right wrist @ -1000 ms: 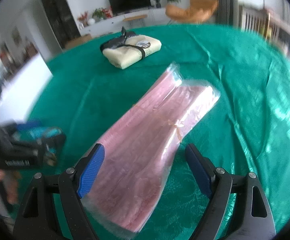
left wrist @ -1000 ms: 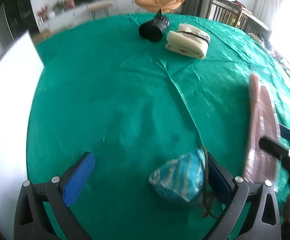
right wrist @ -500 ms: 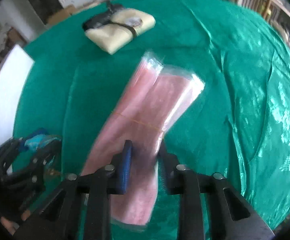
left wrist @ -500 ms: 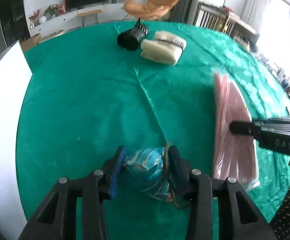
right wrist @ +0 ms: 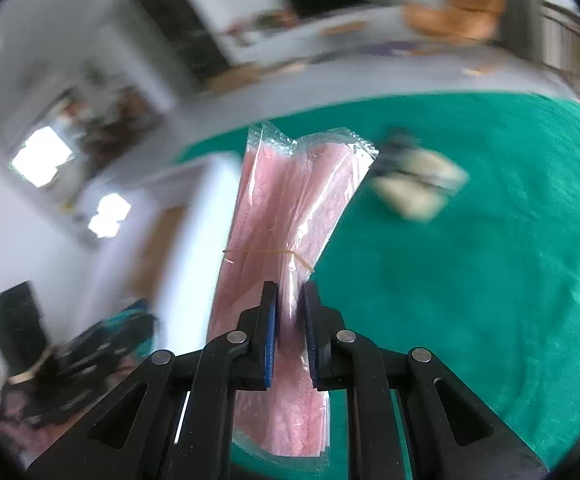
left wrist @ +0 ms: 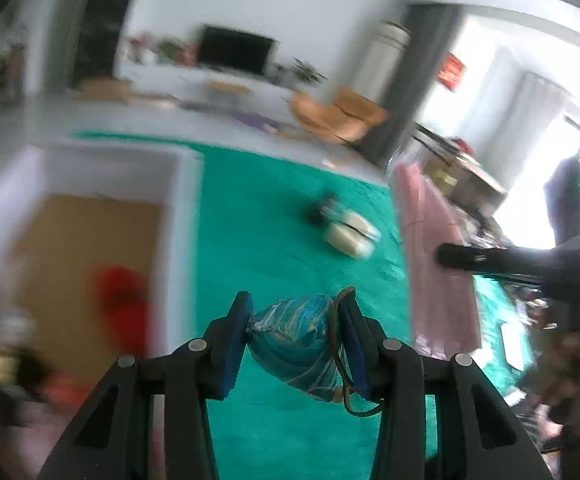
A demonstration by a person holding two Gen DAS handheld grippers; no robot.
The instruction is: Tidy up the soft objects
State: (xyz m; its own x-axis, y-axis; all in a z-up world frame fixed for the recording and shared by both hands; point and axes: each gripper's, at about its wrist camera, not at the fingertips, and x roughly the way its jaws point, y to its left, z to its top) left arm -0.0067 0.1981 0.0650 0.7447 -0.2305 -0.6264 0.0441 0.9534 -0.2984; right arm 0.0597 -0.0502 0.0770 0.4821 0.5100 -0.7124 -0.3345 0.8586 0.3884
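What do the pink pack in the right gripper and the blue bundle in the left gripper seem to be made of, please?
Pink pack: likely soft pink sheets in clear glossy plastic film, judging by its glare and crimped top edge.
Blue bundle: probably shiny streaked fabric or film; it bulges between the pads, but blur leaves this open.

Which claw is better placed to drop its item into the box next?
Left. Its claw holds the blue pouch right beside the white box; the right claw with the pink pack sits farther off.

White walls enclosed a bright living room; a dark television [left wrist: 235, 50] stood on a low white cabinet [left wrist: 193, 80], an orange chair [left wrist: 336, 116] nearby, and daylight flooded through curtained windows [left wrist: 530, 120].
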